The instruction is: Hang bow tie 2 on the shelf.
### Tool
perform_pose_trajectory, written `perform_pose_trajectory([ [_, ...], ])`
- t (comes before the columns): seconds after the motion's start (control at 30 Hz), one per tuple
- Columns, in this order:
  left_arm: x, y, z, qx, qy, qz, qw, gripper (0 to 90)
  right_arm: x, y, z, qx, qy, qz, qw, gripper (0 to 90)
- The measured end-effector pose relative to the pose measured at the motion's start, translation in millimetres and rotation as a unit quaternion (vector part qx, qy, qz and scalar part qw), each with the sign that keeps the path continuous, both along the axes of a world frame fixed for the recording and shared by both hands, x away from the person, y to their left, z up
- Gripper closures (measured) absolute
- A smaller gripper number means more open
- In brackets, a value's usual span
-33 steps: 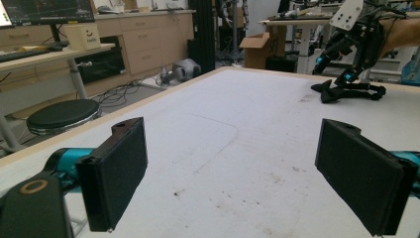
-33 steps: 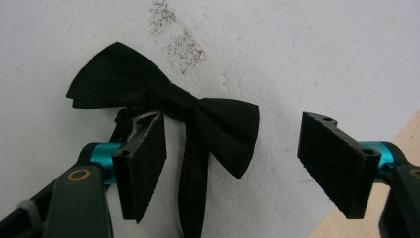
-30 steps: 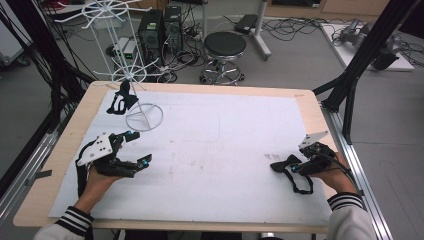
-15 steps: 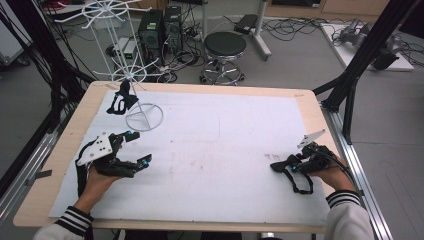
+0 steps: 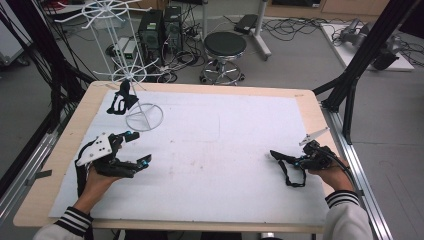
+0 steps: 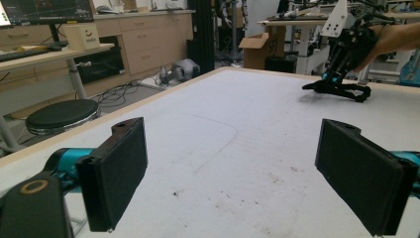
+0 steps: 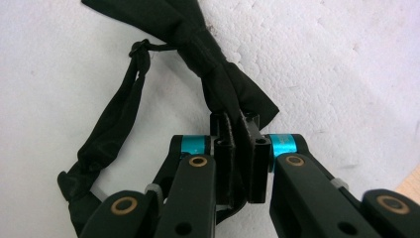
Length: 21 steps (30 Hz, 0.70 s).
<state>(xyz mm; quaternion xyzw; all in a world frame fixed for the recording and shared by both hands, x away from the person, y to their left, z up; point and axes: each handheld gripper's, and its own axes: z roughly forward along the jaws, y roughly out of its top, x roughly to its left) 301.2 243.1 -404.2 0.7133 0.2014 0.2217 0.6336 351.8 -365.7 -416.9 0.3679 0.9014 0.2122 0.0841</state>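
I see the white mat (image 5: 215, 150); black bow tie (image 7: 198, 44) near its right edge, long axis pointing toward mat centre. My right gripper (image 7: 236, 148), just closed, pinches its wing, held low. Left gripper (image 6: 237, 168) spread, level.

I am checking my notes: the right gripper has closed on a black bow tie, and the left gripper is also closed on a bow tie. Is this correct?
One part is wrong. The right gripper is indeed shut on the black bow tie, but the left gripper is open with nothing between its pads, as the left gripper view shows. A second bow tie hangs on the white wire rack.
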Motion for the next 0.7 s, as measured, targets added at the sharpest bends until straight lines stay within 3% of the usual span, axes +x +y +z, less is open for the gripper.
perform_pose_trajectory([
  [0.4,0.4,-0.7,-0.6,0.003,0.002,-0.001,1.0,13.3,-1.8,3.4,3.5,0.009,-0.013,0.012,0.9998,86.5],
  [0.7,0.5,-0.2,0.1,-0.001,0.002,-0.003,1.0,13.3,-8.4,7.8,14.6,0.065,-0.03,0.012,0.9973,86.5],
])
